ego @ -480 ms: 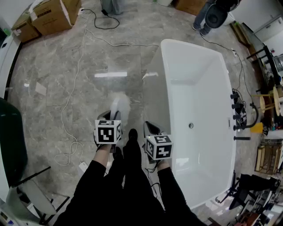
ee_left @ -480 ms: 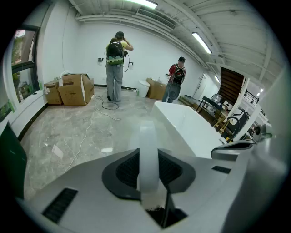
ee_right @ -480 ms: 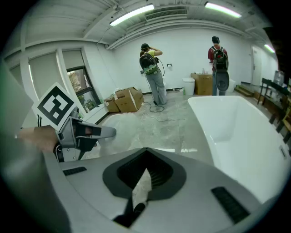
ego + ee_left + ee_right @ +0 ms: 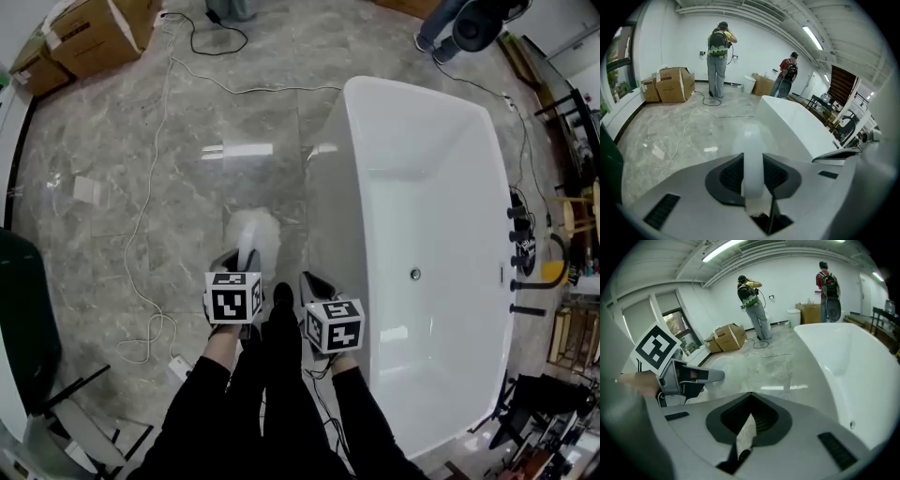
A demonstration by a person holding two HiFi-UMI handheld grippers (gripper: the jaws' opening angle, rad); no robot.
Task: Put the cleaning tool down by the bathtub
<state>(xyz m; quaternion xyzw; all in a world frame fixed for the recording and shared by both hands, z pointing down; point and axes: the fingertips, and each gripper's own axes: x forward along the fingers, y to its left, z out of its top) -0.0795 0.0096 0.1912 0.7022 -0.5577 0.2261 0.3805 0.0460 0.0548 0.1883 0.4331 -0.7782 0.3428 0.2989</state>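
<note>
Head view: the left hand-held gripper (image 4: pixel 241 261) is clamped on the white handle of the tool (image 4: pixel 253 231). The fluffy head of the tool sticks out toward 12 o'clock over the floor (image 4: pixel 141 178). The bathtub (image 4: pixel 330 220) stands just beside the tool at 3 o'clock, its outer wall near but apart from the head. The right hand-held gripper (image 4: pixel 315 281) hangs by that wall with its jaws together, carrying nothing but a small white strip at the pads.

Whether the head touches the floor cannot be told from here. That is the main risk: if the jaws part while the tool is off the floor, it would drop and could bounce or roll. The handle looks smooth and slim, so it may also turn in the grip as the arm lowers, tipping the head toward the tub wall. A swing toward 9 o'clock would bring it down nearer the cable (image 4: pixel 141 225) than the tub.
</note>
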